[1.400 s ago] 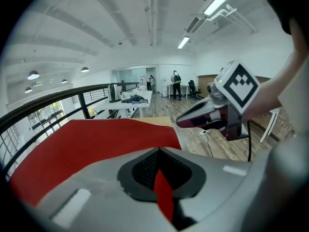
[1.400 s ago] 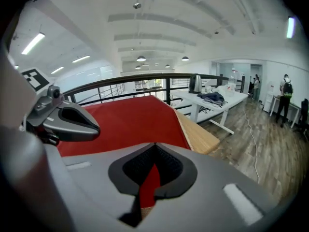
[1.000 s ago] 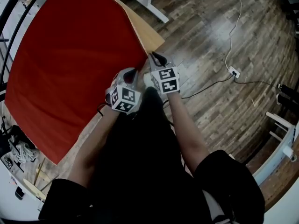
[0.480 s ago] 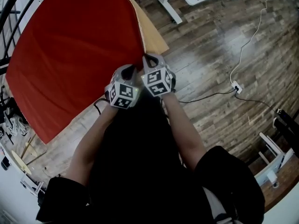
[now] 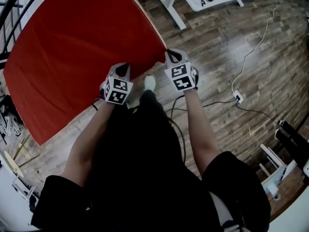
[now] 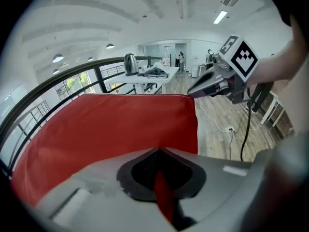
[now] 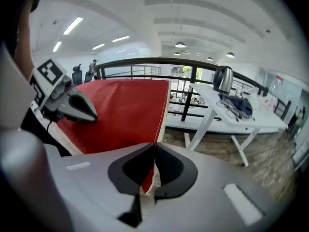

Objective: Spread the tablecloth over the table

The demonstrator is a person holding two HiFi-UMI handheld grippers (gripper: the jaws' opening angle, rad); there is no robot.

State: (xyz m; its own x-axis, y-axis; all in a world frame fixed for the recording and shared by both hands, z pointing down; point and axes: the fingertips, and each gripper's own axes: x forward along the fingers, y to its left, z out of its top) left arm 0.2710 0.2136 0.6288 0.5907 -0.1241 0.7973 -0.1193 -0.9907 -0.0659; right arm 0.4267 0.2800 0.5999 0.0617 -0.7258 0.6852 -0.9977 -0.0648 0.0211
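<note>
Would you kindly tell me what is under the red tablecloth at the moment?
Only a thin pale strip of the table shows along the right edge of the tablecloth. The rest of the table is covered, so nothing else under the cloth can be seen.

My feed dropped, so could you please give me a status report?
Left gripper and right gripper shut on tablecloth edge. Tablecloth spread out flat. Nothing in the way.

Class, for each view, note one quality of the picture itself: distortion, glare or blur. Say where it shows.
Head view: wide-angle bending curves the edge of the red cloth tablecloth, and pale glare sits on the wooden plank floor. Left gripper view: dark rounded corners; the grey left gripper looks soft. Right gripper view: the black metal railing bows into an arc.
</note>
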